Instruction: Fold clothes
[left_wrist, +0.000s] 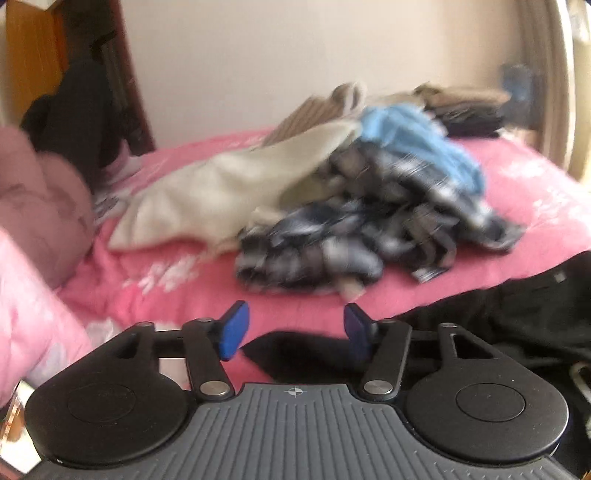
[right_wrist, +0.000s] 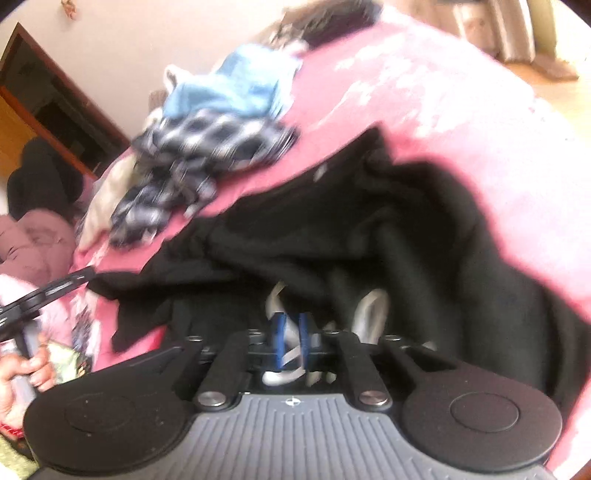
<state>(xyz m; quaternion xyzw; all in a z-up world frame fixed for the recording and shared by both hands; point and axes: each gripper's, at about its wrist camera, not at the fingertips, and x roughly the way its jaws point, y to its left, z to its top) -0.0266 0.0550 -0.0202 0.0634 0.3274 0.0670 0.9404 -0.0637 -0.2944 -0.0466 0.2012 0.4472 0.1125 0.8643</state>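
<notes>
A black garment (right_wrist: 369, 229) lies crumpled on the pink bed cover (right_wrist: 461, 122), and its white drawstring (right_wrist: 369, 310) shows among the folds. My right gripper (right_wrist: 291, 339) sits low over it. The blue pads stand a little apart with a piece of the white cord between them, and a gap shows beside the cord. In the left wrist view the same black garment (left_wrist: 498, 306) fills the lower right. My left gripper (left_wrist: 295, 332) hovers open over the cover near the garment's corner, with nothing between its fingers.
A loose pile lies further back on the bed: a plaid shirt (left_wrist: 351, 236), a cream top (left_wrist: 221, 192) and a light blue piece (left_wrist: 417, 140). Folded clothes (left_wrist: 465, 107) are stacked at the back right. A pink padded jacket (left_wrist: 44, 199) lies at the left. A hand (right_wrist: 18, 373) shows at the lower left.
</notes>
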